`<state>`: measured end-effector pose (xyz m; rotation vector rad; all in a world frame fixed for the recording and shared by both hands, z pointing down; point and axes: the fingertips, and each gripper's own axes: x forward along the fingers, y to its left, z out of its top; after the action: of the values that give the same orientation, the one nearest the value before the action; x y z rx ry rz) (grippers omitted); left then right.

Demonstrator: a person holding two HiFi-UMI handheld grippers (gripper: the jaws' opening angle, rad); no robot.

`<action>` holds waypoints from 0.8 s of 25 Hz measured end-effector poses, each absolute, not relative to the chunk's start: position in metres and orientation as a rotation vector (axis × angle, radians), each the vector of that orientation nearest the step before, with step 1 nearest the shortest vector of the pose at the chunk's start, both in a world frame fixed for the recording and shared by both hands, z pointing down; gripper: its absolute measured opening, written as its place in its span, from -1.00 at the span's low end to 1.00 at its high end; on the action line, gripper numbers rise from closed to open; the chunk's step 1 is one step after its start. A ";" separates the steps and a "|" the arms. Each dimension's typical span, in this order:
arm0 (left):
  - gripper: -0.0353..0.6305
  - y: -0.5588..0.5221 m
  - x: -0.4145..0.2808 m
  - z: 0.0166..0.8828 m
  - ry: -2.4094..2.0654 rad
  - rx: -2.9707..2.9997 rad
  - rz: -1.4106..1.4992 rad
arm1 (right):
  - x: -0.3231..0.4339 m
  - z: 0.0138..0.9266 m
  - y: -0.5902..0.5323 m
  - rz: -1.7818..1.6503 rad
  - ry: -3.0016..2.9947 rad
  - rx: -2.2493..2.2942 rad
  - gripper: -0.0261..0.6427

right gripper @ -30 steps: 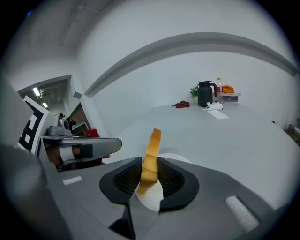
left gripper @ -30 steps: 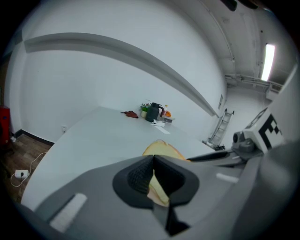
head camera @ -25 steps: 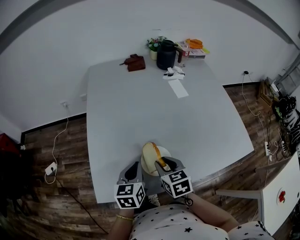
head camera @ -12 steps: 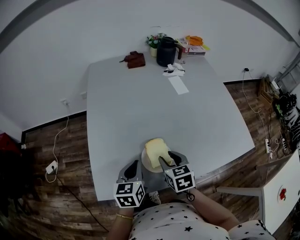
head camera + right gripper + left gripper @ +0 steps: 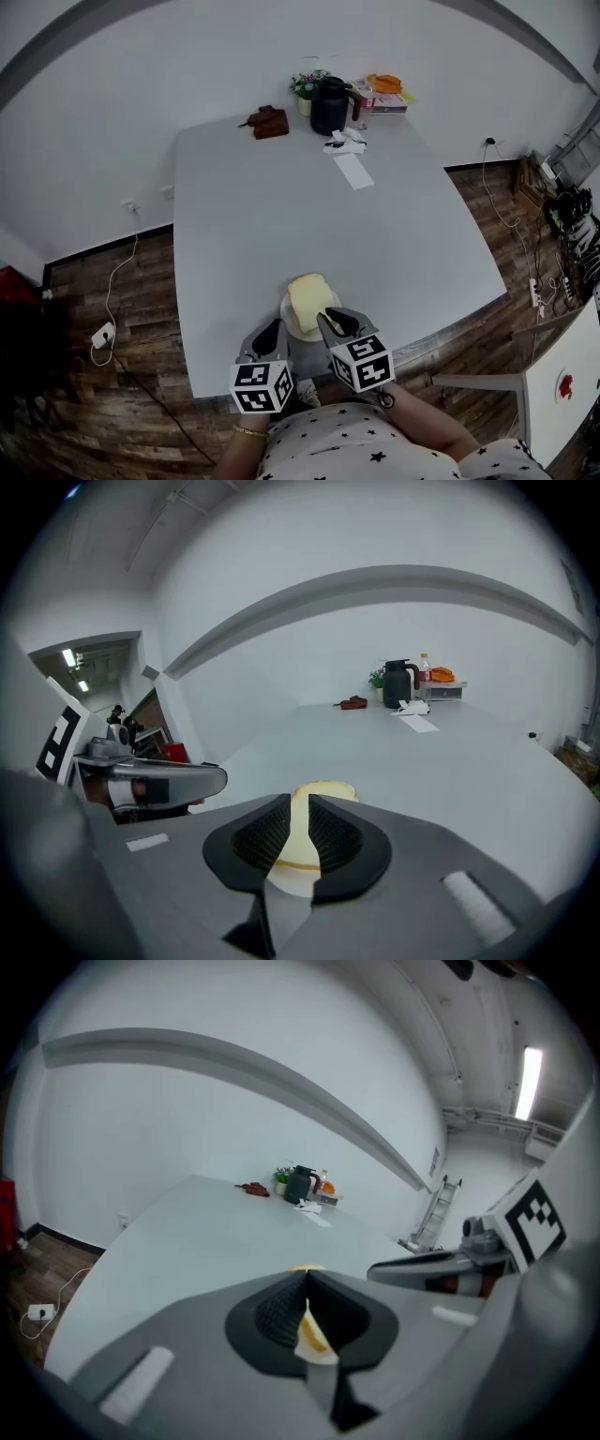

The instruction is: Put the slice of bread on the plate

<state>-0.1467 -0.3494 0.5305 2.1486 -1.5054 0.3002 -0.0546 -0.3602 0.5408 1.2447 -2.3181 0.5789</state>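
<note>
Bread [image 5: 309, 298] lies flat on the plate [image 5: 286, 317] at lower centre, the right gripper [image 5: 300, 802] just behind it with empty jaws just narrowing, the left gripper [image 5: 306, 1275] closed on nothing; a straight, level withdrawal should spare the slice.

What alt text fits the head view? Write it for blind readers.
A slice of bread lies on a white plate at the near edge of a grey table. Nearer the camera are the left tongs, shut, and the right tongs, whose jaws have just been closing, nothing between them.
</note>
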 end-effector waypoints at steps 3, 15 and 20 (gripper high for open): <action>-0.87 -0.345 -0.143 0.526 -1.505 2.155 0.303 | -0.057 0.530 -0.353 0.570 -2.349 1.241 -0.82; -0.87 -0.327 -0.135 0.521 -1.520 2.161 0.313 | -0.057 0.519 -0.331 0.543 -2.379 1.239 -0.92; -0.87 -0.323 -0.134 0.521 -1.528 2.160 0.317 | -0.058 0.520 -0.324 0.533 -2.388 1.221 -0.92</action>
<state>-0.1338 -0.3232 0.5206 2.1597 -1.5284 0.3166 -0.0578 -0.3244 0.5195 1.2211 -2.3877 0.5328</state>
